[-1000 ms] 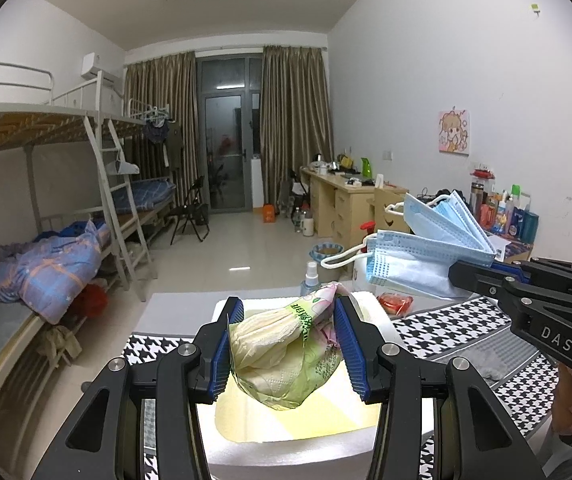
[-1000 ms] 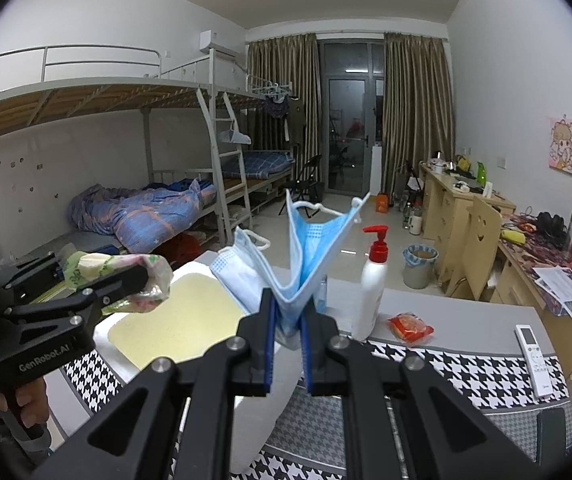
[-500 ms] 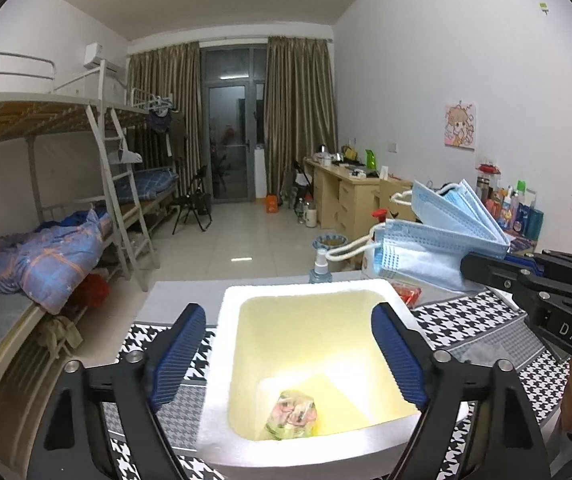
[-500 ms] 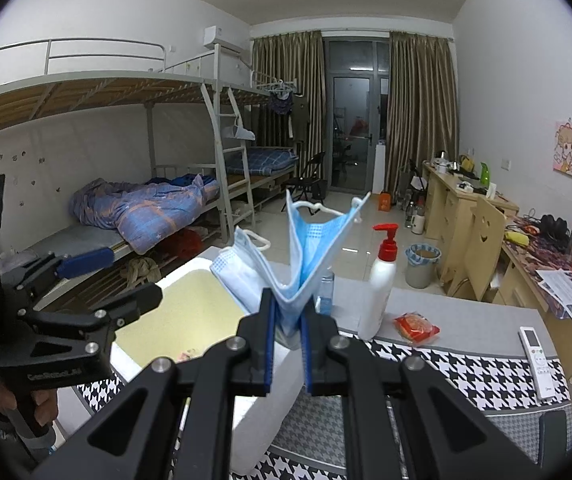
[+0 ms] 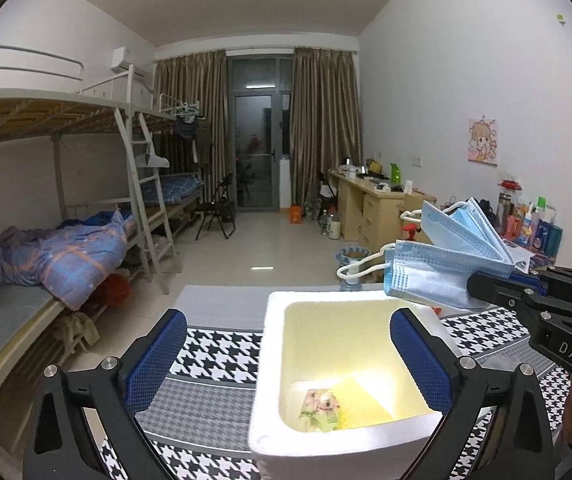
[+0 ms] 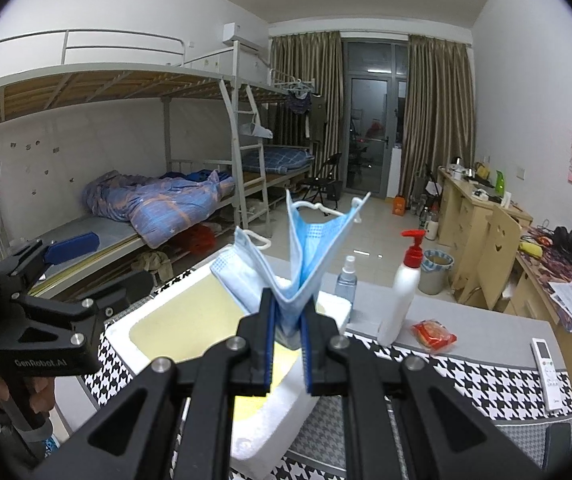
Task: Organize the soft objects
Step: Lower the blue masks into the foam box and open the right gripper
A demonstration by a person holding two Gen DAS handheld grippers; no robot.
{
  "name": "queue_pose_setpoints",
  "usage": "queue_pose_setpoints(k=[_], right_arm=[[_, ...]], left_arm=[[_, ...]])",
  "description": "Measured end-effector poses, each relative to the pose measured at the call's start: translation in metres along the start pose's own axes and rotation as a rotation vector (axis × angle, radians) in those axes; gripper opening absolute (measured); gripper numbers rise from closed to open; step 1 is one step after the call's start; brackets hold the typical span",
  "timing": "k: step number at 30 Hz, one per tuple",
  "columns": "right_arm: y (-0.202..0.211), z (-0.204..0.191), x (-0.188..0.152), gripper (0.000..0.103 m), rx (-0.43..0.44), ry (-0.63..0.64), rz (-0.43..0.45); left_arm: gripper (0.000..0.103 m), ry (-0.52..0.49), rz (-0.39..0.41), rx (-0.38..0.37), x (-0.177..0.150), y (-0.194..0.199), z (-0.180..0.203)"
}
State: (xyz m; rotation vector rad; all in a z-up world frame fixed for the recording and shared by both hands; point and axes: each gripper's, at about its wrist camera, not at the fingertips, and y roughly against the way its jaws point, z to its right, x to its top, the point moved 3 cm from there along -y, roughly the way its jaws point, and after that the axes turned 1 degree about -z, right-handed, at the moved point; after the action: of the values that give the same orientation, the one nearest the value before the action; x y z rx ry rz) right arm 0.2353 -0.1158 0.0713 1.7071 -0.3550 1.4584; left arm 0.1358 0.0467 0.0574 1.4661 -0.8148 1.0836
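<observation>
A white foam box (image 5: 269, 344) with a pale yellow inside stands on the houndstooth tablecloth; it also shows in the right wrist view (image 6: 165, 312). A green-printed soft packet (image 5: 322, 410) lies on the box's floor. My left gripper (image 5: 286, 364) is open and empty, above the box's near left side; it also shows at the left of the right wrist view (image 6: 97, 264). My right gripper (image 6: 288, 344) is shut on a bunch of blue face masks (image 6: 310, 256) and holds them over the box's right rim. The masks (image 5: 446, 264) and the right gripper (image 5: 486, 286) also show in the left wrist view.
A white pump bottle with a red top (image 6: 402, 292), a small spray bottle (image 6: 346, 280), a red snack packet (image 6: 434, 334) and a white remote (image 6: 546, 372) are on the table right of the box. A bunk bed (image 6: 157, 196) stands beyond the table's left edge.
My left gripper has opened and let the green packet drop into the foam box, then shifted left. My right gripper still holds the masks and has moved little.
</observation>
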Motion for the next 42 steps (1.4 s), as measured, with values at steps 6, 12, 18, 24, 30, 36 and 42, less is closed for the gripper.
queue_pose_setpoints(k=[6,12,18,24,30,36,42], right_arm=[[-0.004,-0.007,0.0,0.014,0.018,0.015,-0.014],[-0.009,-0.012,-0.001,0.014,0.028,0.029,-0.035],[-0.018,-0.019,-0.003,0.014,0.042,0.041,-0.073],[-0.028,-0.028,-0.009,0.034,0.059,0.072,-0.109],[-0.031,-0.029,-0.013,0.067,0.058,0.083,-0.124],[-0.027,-0.027,-0.013,0.067,0.05,0.072,-0.107],[-0.019,-0.022,-0.014,0.067,0.042,0.065,-0.089]], left_arm=[[0.102,0.01,0.014,0.024,-0.001,0.006,-0.009],[0.102,0.031,0.023,0.043,-0.002,0.011,-0.018],[0.102,0.03,0.027,0.04,-0.003,0.014,-0.02],[0.102,0.036,0.018,0.042,-0.004,0.013,-0.021],[0.102,0.048,0.019,0.049,-0.005,0.015,-0.025],[0.102,0.04,0.015,0.039,-0.005,0.014,-0.021],[0.102,0.033,0.017,0.032,-0.005,0.016,-0.016]])
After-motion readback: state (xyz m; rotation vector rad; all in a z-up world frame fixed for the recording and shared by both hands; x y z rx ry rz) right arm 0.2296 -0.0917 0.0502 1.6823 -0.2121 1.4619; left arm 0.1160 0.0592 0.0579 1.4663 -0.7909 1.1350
